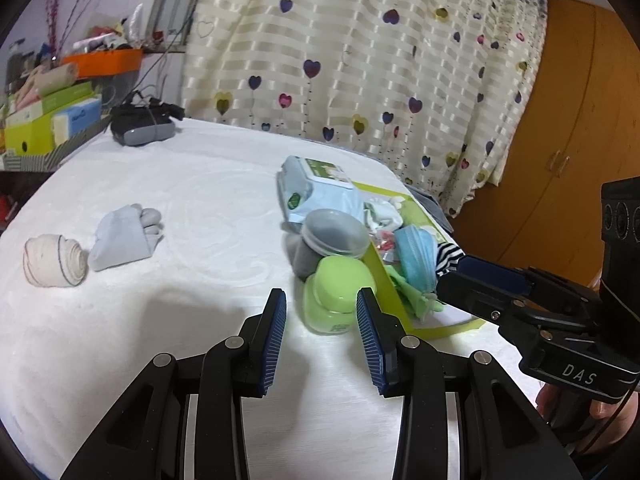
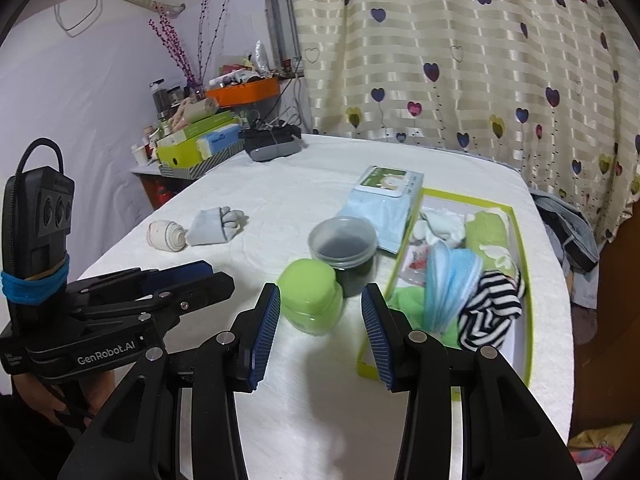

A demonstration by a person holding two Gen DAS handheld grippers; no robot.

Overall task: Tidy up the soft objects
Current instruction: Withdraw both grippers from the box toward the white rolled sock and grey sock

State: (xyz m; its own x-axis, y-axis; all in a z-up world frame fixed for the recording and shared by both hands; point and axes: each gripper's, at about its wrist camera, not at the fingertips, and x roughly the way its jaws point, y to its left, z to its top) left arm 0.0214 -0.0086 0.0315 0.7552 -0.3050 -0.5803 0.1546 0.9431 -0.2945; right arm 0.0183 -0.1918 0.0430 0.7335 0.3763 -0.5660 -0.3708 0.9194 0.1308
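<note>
Lying loose on the white bed (image 1: pixel 200 184) — rolled sock (image 1: pixel 54 260), grey toe sock (image 1: pixel 124 236); both tools gape empty.

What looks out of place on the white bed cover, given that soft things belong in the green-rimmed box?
Two soft items lie apart from the green-rimmed box: a rolled cream sock and a pale grey toe sock. Two hard containers, a lime-green lidded jar and a dark clear-lidded tub, crowd the box's near edge.

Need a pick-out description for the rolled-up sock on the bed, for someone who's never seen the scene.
On the white bedspread, look away from the green-rimmed box toward the cluttered side table. Two socks lie there side by side, apart from everything else. The rolled sock is the cream bundle with thin dark stripes; its neighbour, the toe sock, is flat and pale grey-blue.
</note>
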